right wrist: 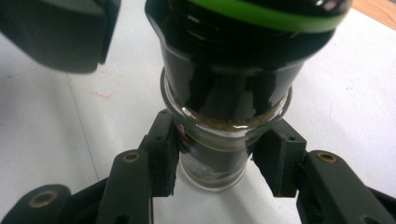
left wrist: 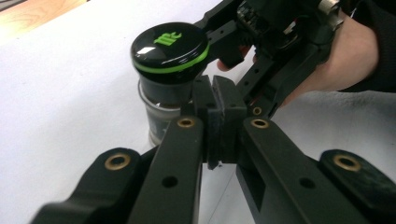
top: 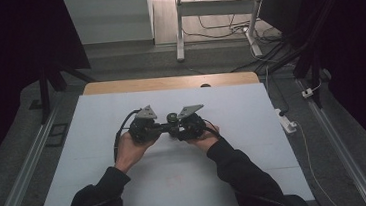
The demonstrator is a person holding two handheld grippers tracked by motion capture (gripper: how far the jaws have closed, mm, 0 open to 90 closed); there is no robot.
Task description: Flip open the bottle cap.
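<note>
— Looking for the spice grinder [top: 172, 118]?

— Found upright near the middle of the white surface [top: 127, 178], a little toward 12 o'clock. Made of clear glass below, topped with a glossy black cap and a green ring. Carries brown ground matter just under the cap.

— Held by what?

— Clamped low on the glass body by the right tool [right wrist: 219, 161], coming in from about 4 o'clock, with pads seemingly touching both sides. Flanked at 9 o'clock by the left tool [left wrist: 219, 116], closed pad against pad on nothing, just beside the glass and below the cap.

— Could go wrong how?

— Probably by slipping: smooth round glass, narrow pads, and a heavy-looking top above the grip. Might tip toward 12 o'clock if lifted or twisted sharply. Could also get knocked by the closed left tool, parked so near. Would need opening before taking the cap; otherwise just a shove. Risks cracking the glass, too, if squeezed harder.

— Any writing to read?

— Shows a green emblem on top of the cap, stylised strokes, perhaps letters, not readable with confidence. Has a scrap of label on the glass by the right tool's pad, red and green, too small to make out. Bears faint pink marks on the surface, illegible.
</note>
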